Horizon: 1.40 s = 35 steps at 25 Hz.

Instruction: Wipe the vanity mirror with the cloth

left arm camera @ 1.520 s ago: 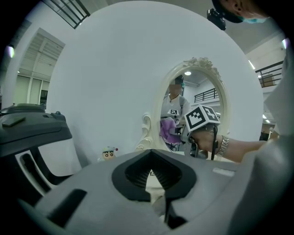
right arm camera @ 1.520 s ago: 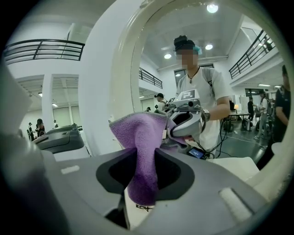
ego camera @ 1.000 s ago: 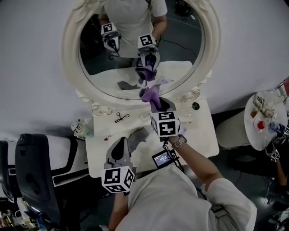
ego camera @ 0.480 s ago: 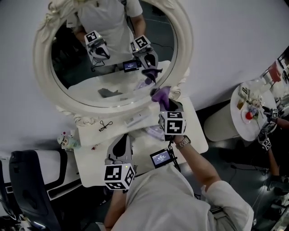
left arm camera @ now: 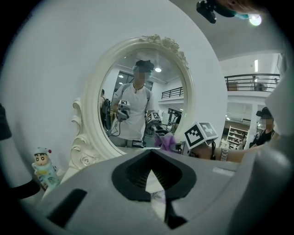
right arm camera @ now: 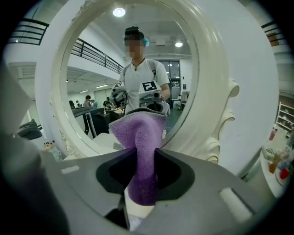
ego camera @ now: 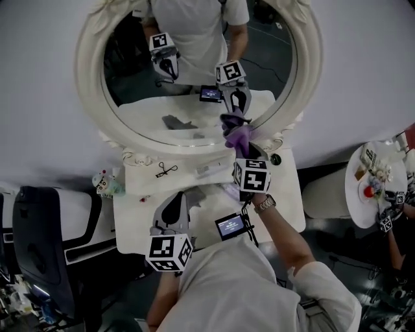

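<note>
Right gripper view: cloth pinched in right tool, touching mirror.

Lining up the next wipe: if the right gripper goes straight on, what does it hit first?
The mirror, low down; the cloth in the right gripper leads and seems about on the glass, depth unclear.

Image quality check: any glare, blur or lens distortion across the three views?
Head view: dim, even light, sharp, no glare on the mirror. Left gripper view: strong fisheye, dark corners, a light spot flaring top right, the left gripper filling the lower half. Right gripper view: same fisheye bending the mirror frame, a ceiling lamp reflected in the glass, cloth crisp in the right gripper.
</note>
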### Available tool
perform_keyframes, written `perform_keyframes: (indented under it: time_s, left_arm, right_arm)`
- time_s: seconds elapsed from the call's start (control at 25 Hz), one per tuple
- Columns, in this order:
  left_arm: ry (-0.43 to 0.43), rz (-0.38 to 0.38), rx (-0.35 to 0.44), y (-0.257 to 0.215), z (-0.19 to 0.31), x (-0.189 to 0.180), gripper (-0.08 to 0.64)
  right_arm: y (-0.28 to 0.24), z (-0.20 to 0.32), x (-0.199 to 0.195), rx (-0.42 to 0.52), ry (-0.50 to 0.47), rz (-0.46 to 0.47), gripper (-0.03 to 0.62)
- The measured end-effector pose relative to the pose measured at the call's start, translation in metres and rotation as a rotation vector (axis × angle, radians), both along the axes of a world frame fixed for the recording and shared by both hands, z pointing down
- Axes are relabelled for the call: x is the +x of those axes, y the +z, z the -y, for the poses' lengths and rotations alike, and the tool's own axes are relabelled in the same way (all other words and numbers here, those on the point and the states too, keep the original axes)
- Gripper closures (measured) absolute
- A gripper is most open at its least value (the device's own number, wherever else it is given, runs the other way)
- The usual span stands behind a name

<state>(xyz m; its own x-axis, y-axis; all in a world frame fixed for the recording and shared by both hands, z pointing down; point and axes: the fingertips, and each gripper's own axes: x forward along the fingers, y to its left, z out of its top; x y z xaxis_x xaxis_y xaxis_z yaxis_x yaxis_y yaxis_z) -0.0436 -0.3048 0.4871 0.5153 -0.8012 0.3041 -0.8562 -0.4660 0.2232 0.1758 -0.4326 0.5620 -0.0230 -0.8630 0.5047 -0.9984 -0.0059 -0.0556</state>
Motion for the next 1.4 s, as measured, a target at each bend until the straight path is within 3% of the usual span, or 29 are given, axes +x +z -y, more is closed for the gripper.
perform_keyframes:
  time_s: [0.64, 0.92, 1.16, 1.4]
  left_arm:
    - [-0.256, 0.014, -0.081, 0.025, -0.026, -0.093, 0.557]
    - [-0.381, 0.034, -0.111, 0.035, -0.05, -0.136, 0.557]
    - [-0.451, 0.045, -0.118, 0.037, -0.061, -0.161, 0.557]
    - [-0.328, 0.037, -0.104, 0.036, -0.043, -0.128, 0.557]
  right_arm:
    - [0.024, 0.035, -0.167, -0.047, -0.315, 0.014, 0.477]
    - [0.018, 0.052, -0.226, -0.024, -0.403, 0.037, 0.477]
    - [0.015, 0.051, -0.245, -0.009, -0.411, 0.052, 0.477]
    - [0.02, 0.032, -0.2, -0.03, -0.343, 0.057, 0.477]
